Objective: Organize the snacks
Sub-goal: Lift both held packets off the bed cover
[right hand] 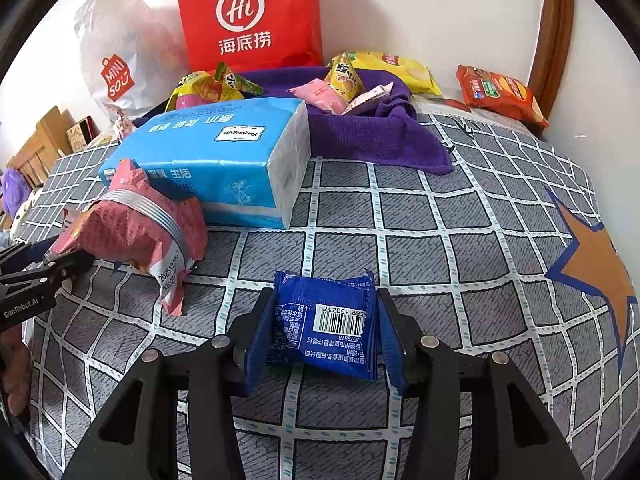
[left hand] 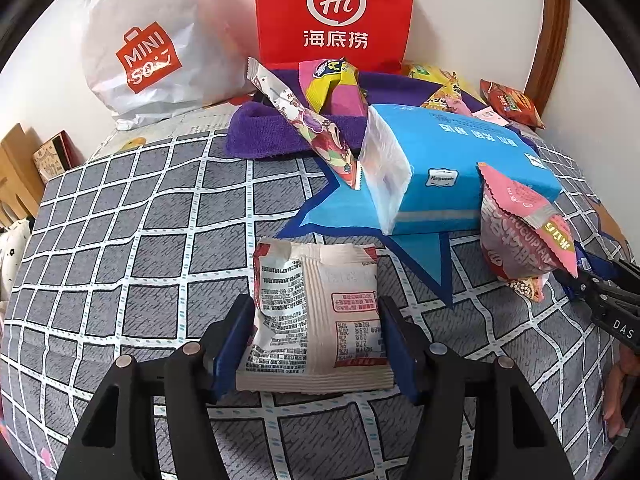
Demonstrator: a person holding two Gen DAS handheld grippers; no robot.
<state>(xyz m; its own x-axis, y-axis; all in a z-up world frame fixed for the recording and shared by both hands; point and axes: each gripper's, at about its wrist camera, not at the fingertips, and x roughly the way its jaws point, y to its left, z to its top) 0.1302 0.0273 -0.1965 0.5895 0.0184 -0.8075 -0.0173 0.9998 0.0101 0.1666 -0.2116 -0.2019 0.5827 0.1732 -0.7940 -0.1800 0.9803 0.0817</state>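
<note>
Left tongs [left hand: 316,336] clamp white packet [left hand: 316,312]; right tongs [right hand: 320,332] (half-closed) clamp blue packet [right hand: 326,324].

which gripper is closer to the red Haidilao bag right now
Cannot tell. Left gripper holds a white snack packet, right gripper a blue one; the red bag stands beyond both.

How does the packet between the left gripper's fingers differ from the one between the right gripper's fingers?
The white snack packet in the left gripper is pale with red trim and small black print; the blue snack packet in the right gripper is dark blue with a white barcode. The white snack packet fills more of its jaw gap and is crumpled at one top corner; the blue snack packet looks smaller and puffier. Both lie back side up over the checked bedsheet, flanked by blue pads.
</note>
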